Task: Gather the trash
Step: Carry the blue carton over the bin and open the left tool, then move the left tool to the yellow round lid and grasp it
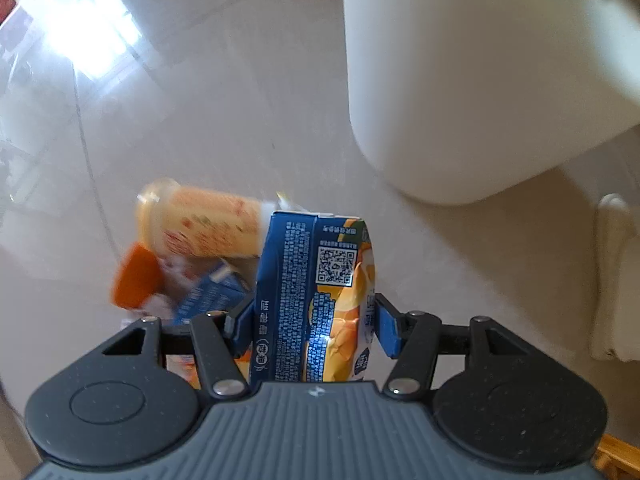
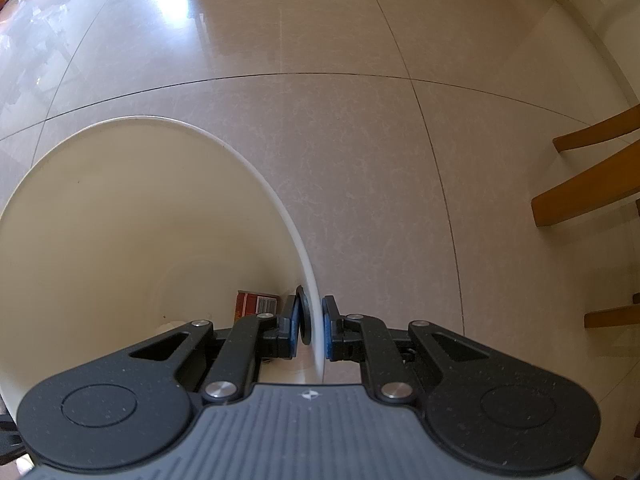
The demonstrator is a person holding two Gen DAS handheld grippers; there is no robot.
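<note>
Gripping a blue juice carton [image 1: 316, 300] between left tool [image 1: 314, 326] pads, right tool [image 2: 311, 326] clamped on white bin [image 2: 316, 320] rim

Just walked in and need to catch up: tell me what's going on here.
A person is collecting trash with handheld tongs. The left tongs grip a crumpled blue and orange drink carton above the floor, where a yellow bottle and more litter remain. The right tongs are clamped on the rim of a white bin, which holds a red box.

Glossy beige tiled floor [image 2: 360, 160] crossed by thin dark grout lines; wooden chair legs [image 2: 592, 192] at right edge; window glare [image 1: 92, 40] reflected on tiles.
</note>
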